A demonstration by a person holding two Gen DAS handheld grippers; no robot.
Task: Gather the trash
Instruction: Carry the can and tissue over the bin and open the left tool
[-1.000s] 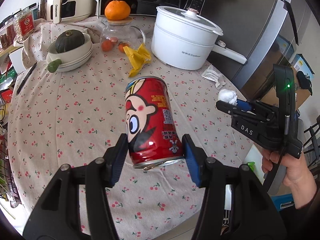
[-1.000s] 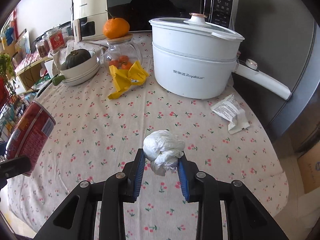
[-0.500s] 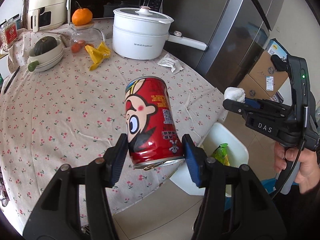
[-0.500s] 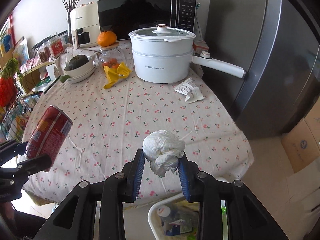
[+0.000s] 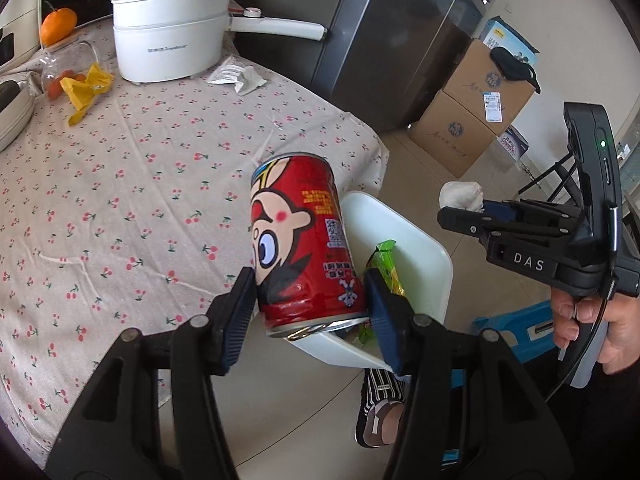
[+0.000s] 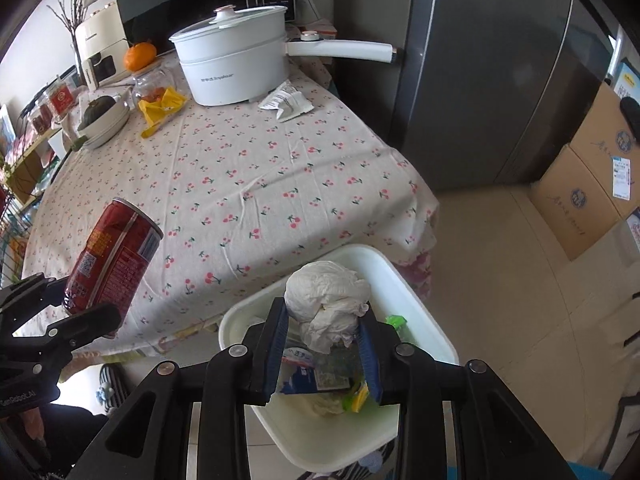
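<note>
The left claw (image 5: 310, 308) is about half open around a red drink can (image 5: 302, 236), its blue pads pressed to the can's sides near the bottom rim. The can tilts in the air over the table edge, partly above the white bin (image 5: 404, 240). The right claw (image 6: 324, 344) stands narrower, with a crumpled white tissue ball (image 6: 326, 300) wedged between its pads, hanging right above the open bin (image 6: 416, 312) on the floor beside the table.

One can, one tissue ball, one bin. Inside the bin lie a green wrapper (image 6: 396, 322) and a blue-and-white packet (image 6: 304, 376), among other scraps I cannot make out. On the cherry-print tablecloth (image 6: 256, 168) remain two bits of litter: one yellow wrapper (image 6: 162, 110) and one white torn packet (image 6: 286, 102). There is also one white pot (image 6: 236, 60) and one orange (image 6: 140, 56).

The pot reads "Royalstar". The right claw's body says "DAS" (image 5: 528, 262). The can shows a cartoon face and a QR code; its small print is unreadable.
</note>
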